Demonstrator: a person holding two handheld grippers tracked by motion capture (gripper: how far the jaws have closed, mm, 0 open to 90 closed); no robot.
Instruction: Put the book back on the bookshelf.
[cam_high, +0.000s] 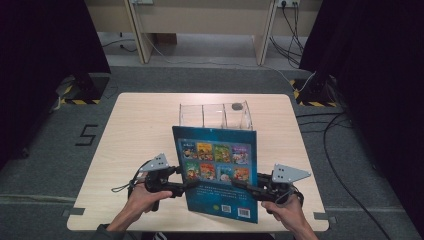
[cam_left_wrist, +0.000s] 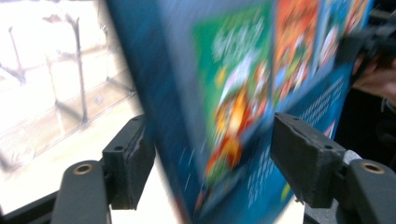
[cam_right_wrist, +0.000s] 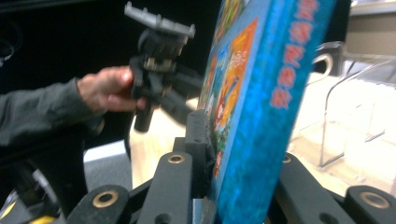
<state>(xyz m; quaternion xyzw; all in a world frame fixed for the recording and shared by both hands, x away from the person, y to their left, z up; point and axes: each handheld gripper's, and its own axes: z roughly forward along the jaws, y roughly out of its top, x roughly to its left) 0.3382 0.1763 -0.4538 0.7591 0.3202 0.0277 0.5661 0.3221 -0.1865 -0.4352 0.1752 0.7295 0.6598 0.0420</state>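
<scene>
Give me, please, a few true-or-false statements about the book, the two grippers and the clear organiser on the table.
1. The book is held upright. True.
2. The left gripper is clamped on the book. False: its jaws stand open around it.
3. The right gripper grips the book's edge. True.
4. The clear organiser lies nearer the person than the book. False: it stands behind the book.
5. The book's cover is mostly red. False: blue.

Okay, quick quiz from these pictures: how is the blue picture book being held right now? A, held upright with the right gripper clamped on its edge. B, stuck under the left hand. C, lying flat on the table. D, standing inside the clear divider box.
A: the blue picture book stands upright near the clear divider box, and the right gripper has its jaws pressed on both faces of the book.
</scene>
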